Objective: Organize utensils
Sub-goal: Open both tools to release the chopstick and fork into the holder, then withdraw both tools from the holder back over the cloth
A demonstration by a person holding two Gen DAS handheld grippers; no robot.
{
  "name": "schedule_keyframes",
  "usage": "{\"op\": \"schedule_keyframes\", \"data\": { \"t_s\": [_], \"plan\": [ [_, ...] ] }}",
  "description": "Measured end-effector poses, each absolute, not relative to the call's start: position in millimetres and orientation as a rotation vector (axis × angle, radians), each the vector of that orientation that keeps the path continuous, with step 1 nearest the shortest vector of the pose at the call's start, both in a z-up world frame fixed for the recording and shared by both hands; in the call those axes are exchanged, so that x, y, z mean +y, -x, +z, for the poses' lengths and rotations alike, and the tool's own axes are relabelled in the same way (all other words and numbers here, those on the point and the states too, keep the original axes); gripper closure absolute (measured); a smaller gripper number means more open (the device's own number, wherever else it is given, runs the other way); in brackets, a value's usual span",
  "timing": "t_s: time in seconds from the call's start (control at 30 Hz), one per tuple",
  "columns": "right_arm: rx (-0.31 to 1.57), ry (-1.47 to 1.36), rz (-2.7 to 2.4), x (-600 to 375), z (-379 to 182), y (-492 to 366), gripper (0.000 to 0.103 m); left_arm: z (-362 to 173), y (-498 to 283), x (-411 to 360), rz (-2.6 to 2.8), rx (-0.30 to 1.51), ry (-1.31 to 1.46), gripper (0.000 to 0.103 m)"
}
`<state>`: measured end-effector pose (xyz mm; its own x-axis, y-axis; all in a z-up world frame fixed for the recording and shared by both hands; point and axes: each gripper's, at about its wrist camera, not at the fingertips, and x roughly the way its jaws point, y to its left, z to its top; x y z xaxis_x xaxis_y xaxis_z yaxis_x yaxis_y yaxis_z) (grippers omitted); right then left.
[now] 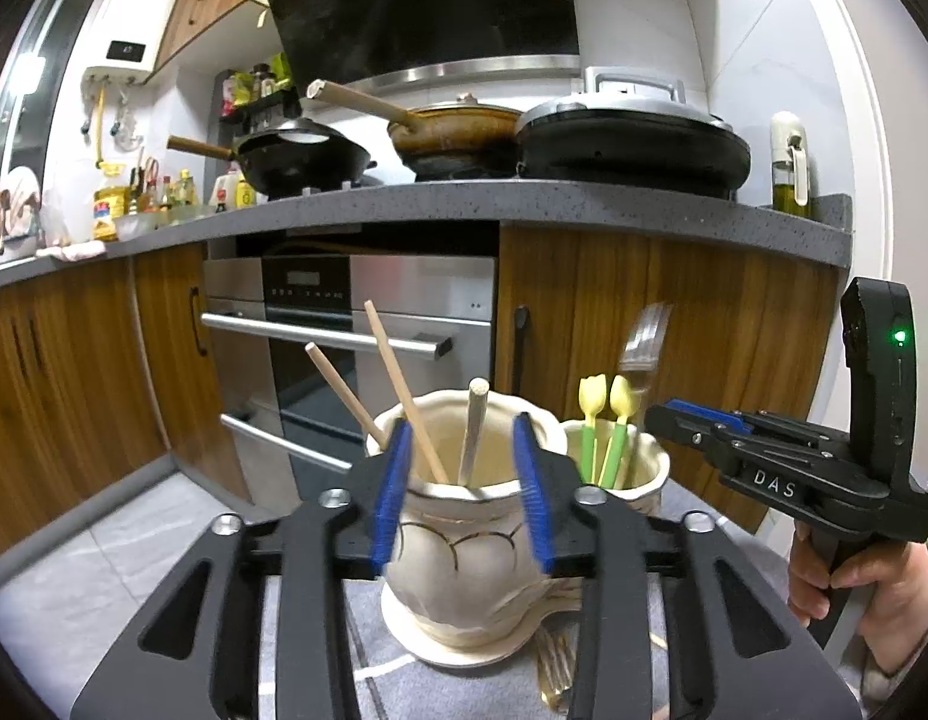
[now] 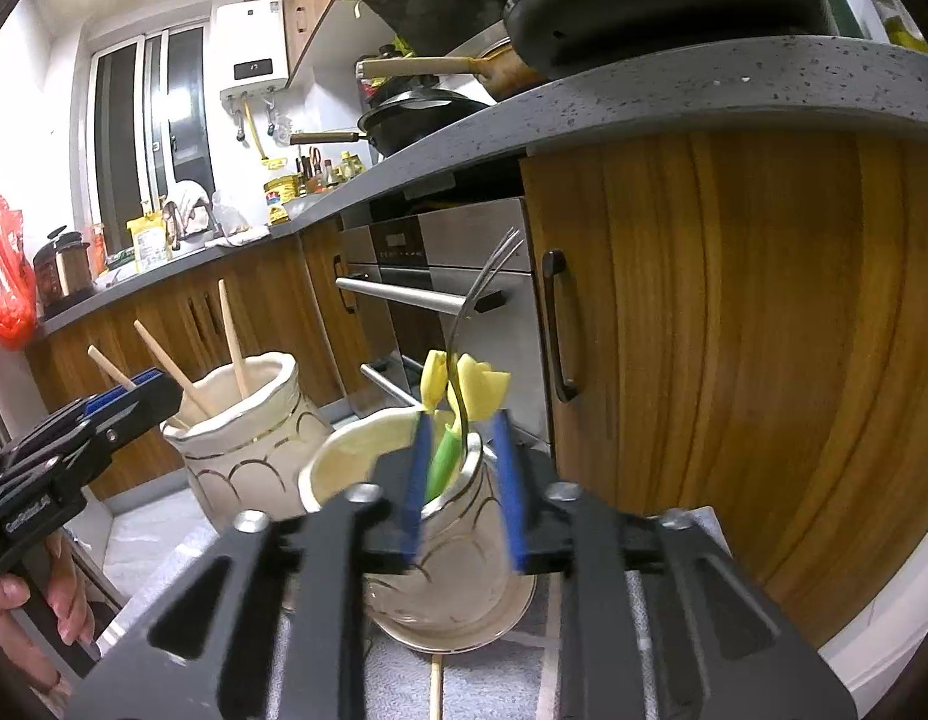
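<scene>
Wooden cabinets [image 2: 734, 360] crowd close behind both jars. My left tongs [image 1: 464, 474] are loose around the chopstick jar [image 1: 464, 540], right tongs [image 2: 464, 480] loose around the fork jar [image 2: 446, 570].

We note two vases side by side, left vase [image 1: 464, 552] holding chopsticks [image 1: 404, 396], right vase [image 1: 635, 468] holding a fork [image 1: 641, 342], oven [image 1: 356, 324] behind them, pans [image 1: 458, 132] on the tabletop [image 1: 524, 204] above.

Both views are evenly and brightly lit from overhead indoor light, with soft shadows. Strong fisheye bending curves the bench edge [image 1: 464, 204] and cupboards, with dark corners. The fork [image 1: 644, 339] is smeared by motion blur, and glare whitens the window [image 2: 146, 120] wall.
</scene>
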<state>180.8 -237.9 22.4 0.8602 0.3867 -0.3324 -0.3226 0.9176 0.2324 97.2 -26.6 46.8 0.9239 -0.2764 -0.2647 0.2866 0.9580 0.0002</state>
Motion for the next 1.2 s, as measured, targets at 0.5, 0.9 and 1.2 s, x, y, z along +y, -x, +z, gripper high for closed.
{"op": "schedule_keyframes", "data": {
  "t_s": [0.5, 0.9, 1.2],
  "plan": [
    [0.389, -0.197, 0.363, -253, 20, -127, 0.009, 42, -54, -15, -0.252, 0.261, 0.007, 0.012],
    [0.519, -0.137, 0.377, -241, -7, -94, 0.006, 12, -40, -4, -0.185, 0.390, 0.050, 0.009],
    [0.613, -0.115, 0.403, -228, -22, -76, 0.007, -7, -26, 10, -0.129, 0.448, 0.077, 0.009]
  ]
}}
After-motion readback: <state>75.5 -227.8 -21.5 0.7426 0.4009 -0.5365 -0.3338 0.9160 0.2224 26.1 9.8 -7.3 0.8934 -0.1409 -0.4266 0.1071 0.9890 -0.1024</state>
